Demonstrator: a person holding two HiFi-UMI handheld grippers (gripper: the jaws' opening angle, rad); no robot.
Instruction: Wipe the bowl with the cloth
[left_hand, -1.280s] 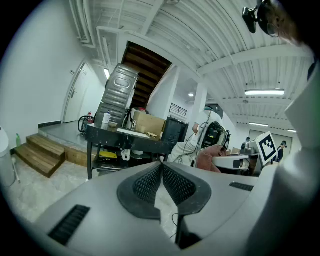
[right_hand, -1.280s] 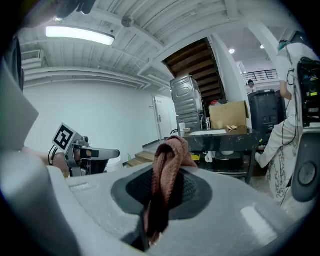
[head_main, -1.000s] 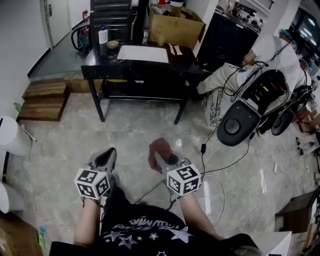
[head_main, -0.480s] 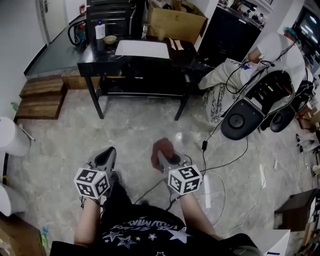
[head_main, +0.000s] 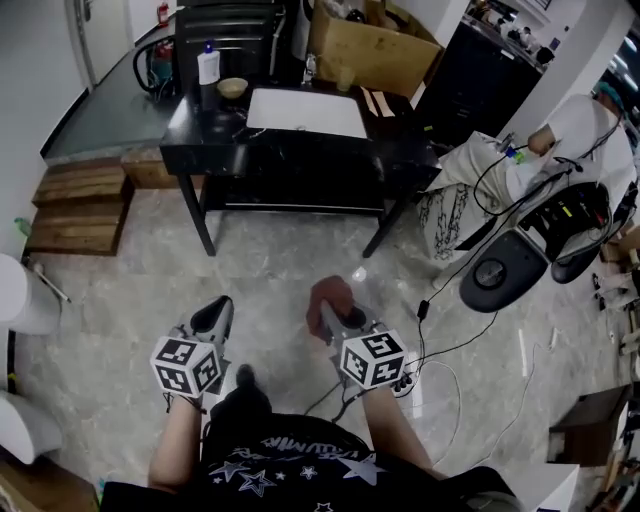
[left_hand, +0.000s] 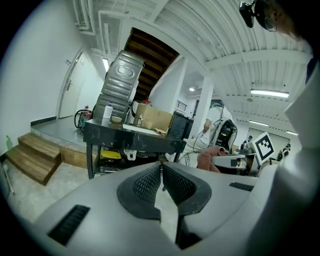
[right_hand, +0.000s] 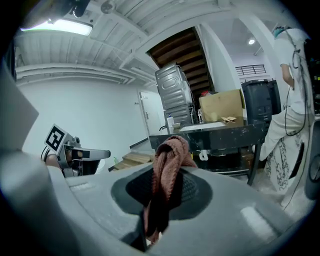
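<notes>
A small tan bowl (head_main: 233, 87) stands on the black table (head_main: 300, 140) at its far left, beside a white bottle (head_main: 208, 66); the left gripper view shows the bowl (left_hand: 116, 119) far ahead. My right gripper (head_main: 328, 312) is shut on a reddish-brown cloth (head_main: 330, 296), which bunches up between the jaws (right_hand: 168, 165). My left gripper (head_main: 212, 318) is shut with nothing in it, its pads (left_hand: 150, 182) pressed together. Both grippers are held low over the floor, well short of the table.
A white sheet (head_main: 306, 111) lies on the table, with a cardboard box (head_main: 372, 48) behind. Wooden steps (head_main: 75, 205) rise at left. A person in white (head_main: 560, 140) sits at right among black gear (head_main: 545, 240) and cables (head_main: 450, 330) on the marble floor.
The view has shifted slightly, so the table and bowl sit a little lower and nearer in the frame. Both grippers keep their poses, the cloth still clamped in the right one.
</notes>
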